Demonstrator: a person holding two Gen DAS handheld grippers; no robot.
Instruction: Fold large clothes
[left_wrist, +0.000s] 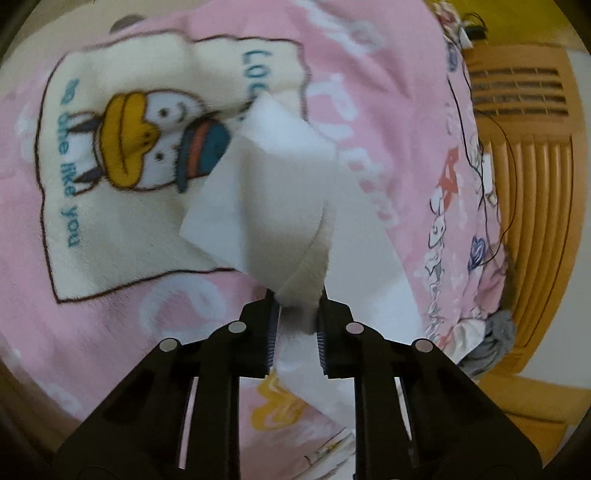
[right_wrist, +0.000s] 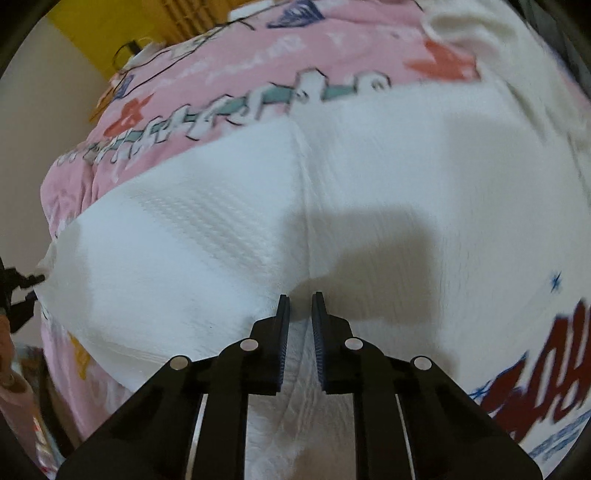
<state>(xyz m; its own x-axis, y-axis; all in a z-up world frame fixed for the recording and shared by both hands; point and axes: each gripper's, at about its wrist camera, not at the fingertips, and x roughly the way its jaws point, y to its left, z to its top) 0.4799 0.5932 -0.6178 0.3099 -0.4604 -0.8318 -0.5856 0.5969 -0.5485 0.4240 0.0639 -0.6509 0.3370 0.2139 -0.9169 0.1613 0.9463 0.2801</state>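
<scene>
Only left view: left claw (left_wrist: 297, 295) pinching white garment (left_wrist: 266, 192) corner.

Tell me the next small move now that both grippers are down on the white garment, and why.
Probably lift both grippers together and carry the gripped edge across to start the fold. The left gripper is clamped on a bunched corner of the white garment, and the right gripper is pinching a ridge of the same cloth. The garment lies spread over the pink blanket, so nothing seems to block a lift.

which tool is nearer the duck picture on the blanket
Left. The left tool, gripping white cloth, hangs just beside the duck picture; the right tool sees no duck.
</scene>
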